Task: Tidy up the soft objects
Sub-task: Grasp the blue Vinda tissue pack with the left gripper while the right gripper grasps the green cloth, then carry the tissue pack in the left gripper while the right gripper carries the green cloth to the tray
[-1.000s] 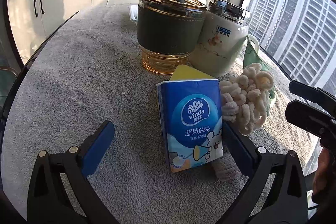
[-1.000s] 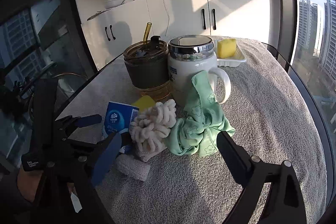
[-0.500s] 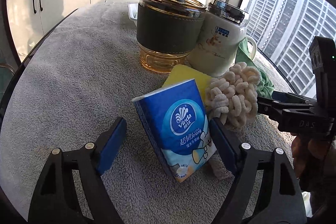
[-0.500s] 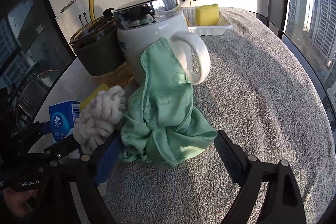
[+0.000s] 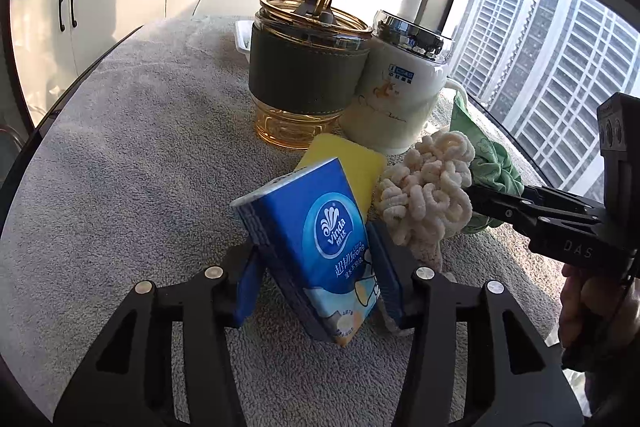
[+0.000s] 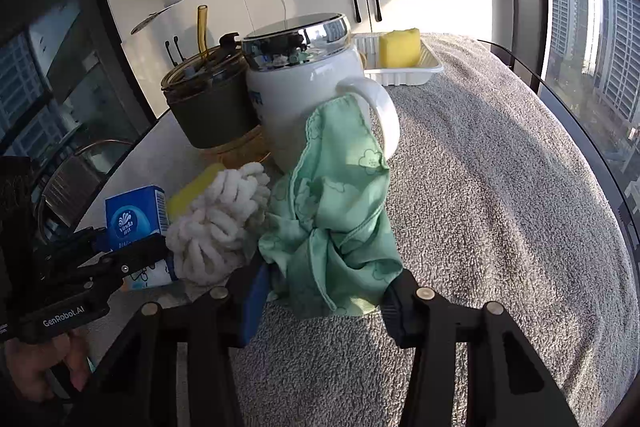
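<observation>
A blue tissue pack (image 5: 320, 247) leans left on the grey towel. My left gripper (image 5: 314, 255) is closing on it, and both blue pads touch its sides. A yellow sponge (image 5: 352, 163) lies behind the pack, with a cream knitted bundle (image 5: 428, 199) to its right. In the right wrist view a green cloth (image 6: 332, 227) hangs from the handle of the white mug (image 6: 304, 95) and bunches on the towel. My right gripper (image 6: 326, 279) is closing on the bunched lower part, with a pad against each side.
An amber tumbler (image 5: 308, 67) with a dark sleeve and a straw stands beside the mug. Behind them a white tray (image 6: 432, 67) holds another yellow sponge (image 6: 400, 47). The round table's towel (image 6: 500, 187) stretches to the right, up to a window.
The left jaws have come together on the tissue pack, which has tipped to the left. The right gripper has dropped closer to the green cloth and narrowed around it.
</observation>
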Available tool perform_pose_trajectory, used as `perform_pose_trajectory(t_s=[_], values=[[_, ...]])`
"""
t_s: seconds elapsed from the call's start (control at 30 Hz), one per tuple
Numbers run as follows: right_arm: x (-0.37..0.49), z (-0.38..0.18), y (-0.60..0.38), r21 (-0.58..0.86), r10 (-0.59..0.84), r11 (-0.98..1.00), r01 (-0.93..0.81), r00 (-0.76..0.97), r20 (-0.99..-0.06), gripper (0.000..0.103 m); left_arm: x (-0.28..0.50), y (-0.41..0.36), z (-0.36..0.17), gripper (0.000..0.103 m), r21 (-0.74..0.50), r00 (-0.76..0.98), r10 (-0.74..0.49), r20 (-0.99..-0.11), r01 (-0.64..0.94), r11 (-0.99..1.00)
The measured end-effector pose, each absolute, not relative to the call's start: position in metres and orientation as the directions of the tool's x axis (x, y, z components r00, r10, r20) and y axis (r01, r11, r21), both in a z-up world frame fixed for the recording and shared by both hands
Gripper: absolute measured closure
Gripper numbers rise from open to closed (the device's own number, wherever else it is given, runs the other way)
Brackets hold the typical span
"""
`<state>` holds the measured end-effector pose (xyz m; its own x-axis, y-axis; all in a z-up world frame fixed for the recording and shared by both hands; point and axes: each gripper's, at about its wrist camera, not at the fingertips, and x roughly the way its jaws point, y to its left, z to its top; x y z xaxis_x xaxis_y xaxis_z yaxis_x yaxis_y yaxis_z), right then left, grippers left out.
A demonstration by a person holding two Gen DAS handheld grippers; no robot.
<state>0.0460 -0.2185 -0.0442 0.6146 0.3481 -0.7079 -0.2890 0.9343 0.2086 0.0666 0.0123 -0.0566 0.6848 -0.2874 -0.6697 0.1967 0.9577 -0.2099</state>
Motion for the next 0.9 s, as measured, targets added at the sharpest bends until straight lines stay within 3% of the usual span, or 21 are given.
perform_pose_trajectory(t_s=[0.5,0.7,0.9], values=[[0.035,-0.031,-0.223,0.168,0.304,0.950,-0.263,0.653,-0.694,0.052,0.059,0.016,-0.049,0.076,-0.212,0.704,-0.299,-0.644,0.211,0.954],[0.034,-0.028,-0.221,0.153,0.298,0.951,-0.268,0.665,-0.685,0.052,0.056,0.017,-0.048,0.078,-0.233,0.706,-0.310,-0.637,0.207,0.950],[0.030,-0.024,-0.222,0.139,0.292,0.952,-0.272,0.679,-0.673,0.061,0.051,0.017,-0.042,0.080,-0.220,0.718,-0.303,-0.627,0.210,0.953]])
